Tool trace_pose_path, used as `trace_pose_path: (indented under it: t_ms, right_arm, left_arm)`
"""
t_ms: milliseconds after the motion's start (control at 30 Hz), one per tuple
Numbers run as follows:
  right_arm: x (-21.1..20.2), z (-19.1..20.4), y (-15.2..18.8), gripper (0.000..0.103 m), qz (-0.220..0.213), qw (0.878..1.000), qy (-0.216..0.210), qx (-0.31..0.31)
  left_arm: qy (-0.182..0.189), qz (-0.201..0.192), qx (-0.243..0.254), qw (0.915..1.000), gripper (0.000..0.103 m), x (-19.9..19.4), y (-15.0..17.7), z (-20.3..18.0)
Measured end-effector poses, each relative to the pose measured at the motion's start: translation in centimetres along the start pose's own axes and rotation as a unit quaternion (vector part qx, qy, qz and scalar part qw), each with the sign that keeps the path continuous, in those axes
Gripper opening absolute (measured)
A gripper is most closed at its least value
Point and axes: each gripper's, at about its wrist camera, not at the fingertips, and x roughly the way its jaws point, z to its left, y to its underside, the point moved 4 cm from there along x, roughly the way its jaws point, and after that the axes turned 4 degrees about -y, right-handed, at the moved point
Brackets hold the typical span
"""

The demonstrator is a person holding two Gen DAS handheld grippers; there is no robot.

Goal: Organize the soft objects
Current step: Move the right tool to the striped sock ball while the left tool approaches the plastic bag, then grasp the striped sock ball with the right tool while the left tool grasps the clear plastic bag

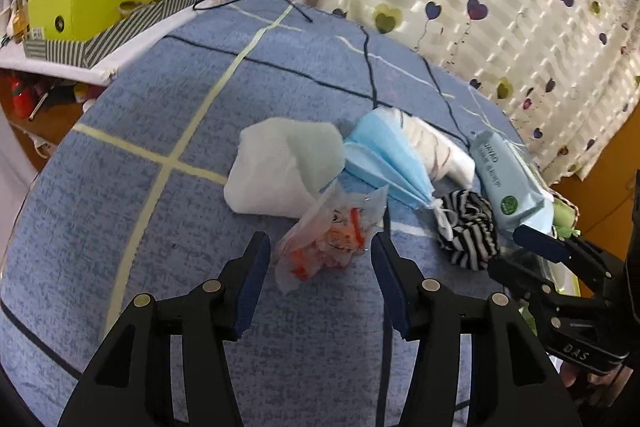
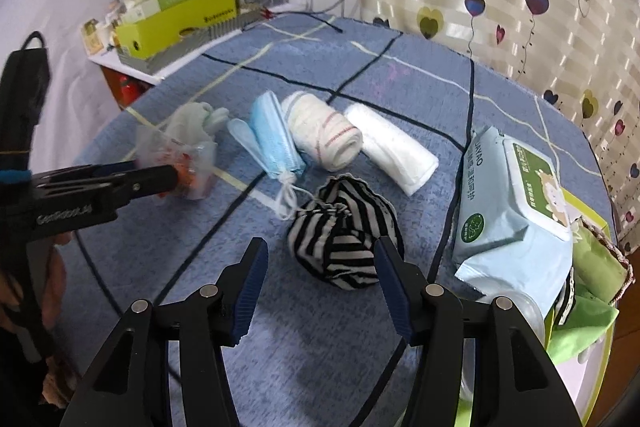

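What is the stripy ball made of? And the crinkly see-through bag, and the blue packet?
The black-and-white striped bundle looks like soft knit fabric: matte, bunched into folds. The clear bag looks like thin plastic film: shiny, crumpled, with orange print showing. The pale blue wet-wipes pack looks like smooth plastic wrap with a stiffer plastic lid, though the lid's material is a guess.

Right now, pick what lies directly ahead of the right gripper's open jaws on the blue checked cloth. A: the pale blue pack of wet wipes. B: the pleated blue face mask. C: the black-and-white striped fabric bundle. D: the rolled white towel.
C: the right gripper stands open with the black-and-white striped fabric bundle just past its fingertips; nothing is gripped.
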Motion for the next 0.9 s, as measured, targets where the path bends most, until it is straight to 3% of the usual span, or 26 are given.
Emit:
trace_pose_path:
  t_ms: [267,300,333,400,433,467,533,633,900]
  right_arm:
    - [2.5,-1.2,-0.4,0.055,0.033,0.999,0.026,0.011]
    - [2.8,-1.3,-0.3,0.055,0.037,0.999,0.03,0.01]
    - [3.1,-1.3,-0.2,0.055,0.042,0.999,0.032,0.009]
    - [3.6,-1.2,0.0,0.055,0.051,0.998,0.032,0.003]
    - [3.8,-1.1,0.1,0.052,0.053,0.998,0.031,0.001]
    - [4.0,-1.0,0.2,0.04,0.056,0.998,0.029,-0.001]
    - [4.3,-1.0,0.4,0.026,0.061,0.998,0.022,-0.002]
    - [4.3,-0.8,0.3,0.012,0.057,0.998,0.015,-0.005]
    - [2.4,-0.6,0.8,0.007,0.036,0.999,0.012,-0.009]
  left_arm:
    - [0.02,0.015,-0.009,0.9996,0.053,1.0,0.3,0.1]
    - [0.02,0.016,-0.012,0.9996,0.052,1.1,0.3,0.2]
    - [0.024,0.021,-0.014,0.9994,0.045,1.3,0.4,0.3]
    - [0.027,0.023,-0.016,0.9992,0.044,1.4,0.5,0.3]
    - [0.027,0.022,-0.016,0.9993,0.041,1.4,0.5,0.3]
    - [0.029,0.021,-0.015,0.9993,0.039,1.3,0.5,0.2]
    - [0.03,0.02,-0.014,0.9993,0.036,1.3,0.5,0.1]
    - [0.031,0.018,-0.013,0.9993,0.032,1.2,0.5,-0.1]
    - [0.041,0.005,-0.002,0.9992,0.03,-0.1,0.6,-1.1]
